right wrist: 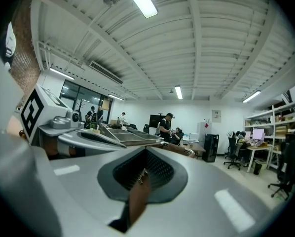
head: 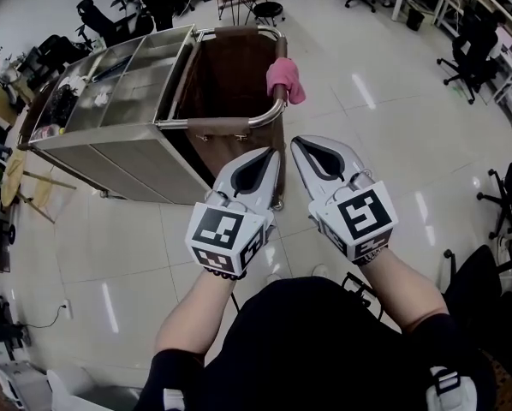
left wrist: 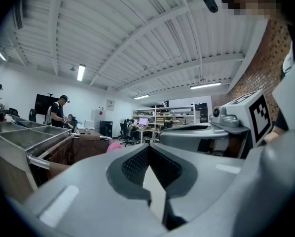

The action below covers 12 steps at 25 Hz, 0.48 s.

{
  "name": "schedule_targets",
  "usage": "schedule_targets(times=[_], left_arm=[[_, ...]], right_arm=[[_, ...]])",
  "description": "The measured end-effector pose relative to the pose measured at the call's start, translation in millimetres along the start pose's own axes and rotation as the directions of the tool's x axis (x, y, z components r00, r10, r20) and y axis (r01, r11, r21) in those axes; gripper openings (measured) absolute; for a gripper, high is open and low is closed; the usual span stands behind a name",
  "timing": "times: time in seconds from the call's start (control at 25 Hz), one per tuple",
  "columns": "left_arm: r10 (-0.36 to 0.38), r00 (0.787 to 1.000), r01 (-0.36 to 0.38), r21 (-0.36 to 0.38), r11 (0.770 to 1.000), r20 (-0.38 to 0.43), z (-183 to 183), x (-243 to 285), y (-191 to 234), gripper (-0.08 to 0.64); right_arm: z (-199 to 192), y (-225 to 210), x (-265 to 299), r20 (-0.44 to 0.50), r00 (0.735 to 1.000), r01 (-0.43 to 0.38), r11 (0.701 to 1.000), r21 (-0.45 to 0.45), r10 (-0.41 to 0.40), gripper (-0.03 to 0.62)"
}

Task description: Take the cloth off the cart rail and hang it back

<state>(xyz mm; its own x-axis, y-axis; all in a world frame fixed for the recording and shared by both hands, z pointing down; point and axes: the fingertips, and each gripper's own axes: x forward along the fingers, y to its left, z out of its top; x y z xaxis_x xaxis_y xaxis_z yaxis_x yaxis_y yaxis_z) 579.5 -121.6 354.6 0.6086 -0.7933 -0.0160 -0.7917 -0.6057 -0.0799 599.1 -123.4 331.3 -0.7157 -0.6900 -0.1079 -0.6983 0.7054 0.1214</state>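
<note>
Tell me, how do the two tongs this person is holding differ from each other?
In the head view the left tongs overlap the cart at its near corner, while the right tongs show only against the floor. The left tongs lean rightward and the right tongs leftward, so their tips converge. The left cube and right cube carry different marker patterns. Both tongs are grey-white, shut and empty.

No words or numbers can be read anywhere. The cubes on the left gripper (head: 271,154) and the right gripper (head: 298,144) bear only black-and-white square patterns. A small wall sign (right wrist: 216,115) beyond the cart (right wrist: 132,137) is too small to read.
</note>
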Motion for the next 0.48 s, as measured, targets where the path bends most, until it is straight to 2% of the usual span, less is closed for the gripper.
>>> schedule_targets(times=[0.48], left_arm=[[0.051,0.999,-0.050,0.028,0.998,-0.007,6.3,4.4,-27.9,-0.003]], right_arm=[[4.0,-2.3,-28.6,0.009,0.998,-0.062,0.998,-0.014,0.062,0.000]])
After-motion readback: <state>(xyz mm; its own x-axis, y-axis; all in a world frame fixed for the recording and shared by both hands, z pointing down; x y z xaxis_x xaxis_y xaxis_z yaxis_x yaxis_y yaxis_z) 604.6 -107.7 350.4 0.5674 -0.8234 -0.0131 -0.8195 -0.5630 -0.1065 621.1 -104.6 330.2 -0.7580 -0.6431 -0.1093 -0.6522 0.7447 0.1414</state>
